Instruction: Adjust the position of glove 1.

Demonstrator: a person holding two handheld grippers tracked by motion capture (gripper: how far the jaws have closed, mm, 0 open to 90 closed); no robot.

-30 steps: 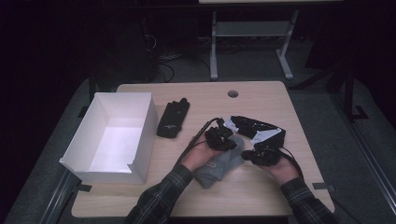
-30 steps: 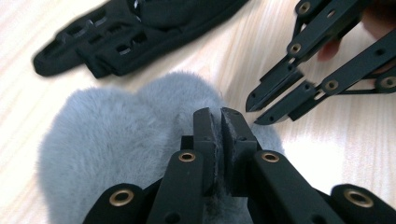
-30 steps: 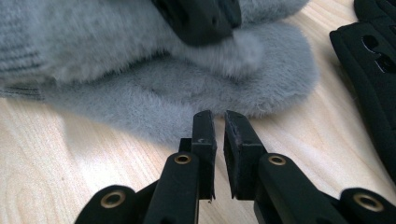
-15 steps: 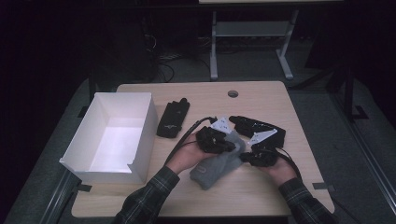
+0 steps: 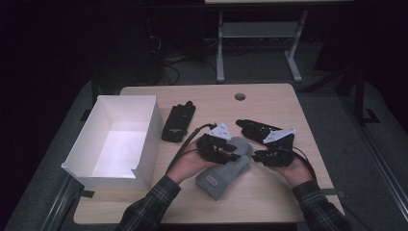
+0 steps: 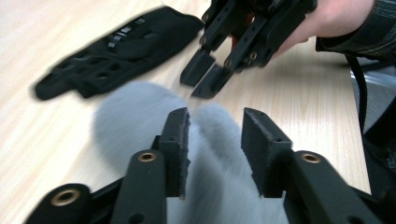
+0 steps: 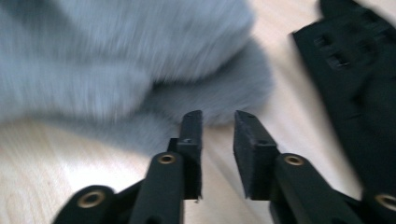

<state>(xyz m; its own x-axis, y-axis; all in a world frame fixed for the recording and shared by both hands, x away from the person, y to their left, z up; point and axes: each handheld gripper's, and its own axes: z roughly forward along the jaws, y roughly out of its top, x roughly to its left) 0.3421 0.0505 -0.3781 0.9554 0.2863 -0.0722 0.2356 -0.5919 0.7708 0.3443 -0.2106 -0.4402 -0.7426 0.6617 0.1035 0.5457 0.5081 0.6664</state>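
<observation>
Left gripper (image 6: pixel 215 128) jaws have just been opening and are sitting spread over the grey fleece mitten (image 5: pixel 226 166), pads not pressing it; right gripper (image 7: pixel 218 126) jaws, likewise just opening, are standing slightly apart just short of the mitten's fuzzy edge, pinching nothing. The mitten is lying flat on the wooden table (image 5: pixel 269 192) between both hands, apparently just let go. Two black gloves (image 5: pixel 178 122) (image 5: pixel 257 129) are lying beyond it and the white box (image 5: pixel 144 115) at left is holding nothing, so packing looks barely started.
</observation>
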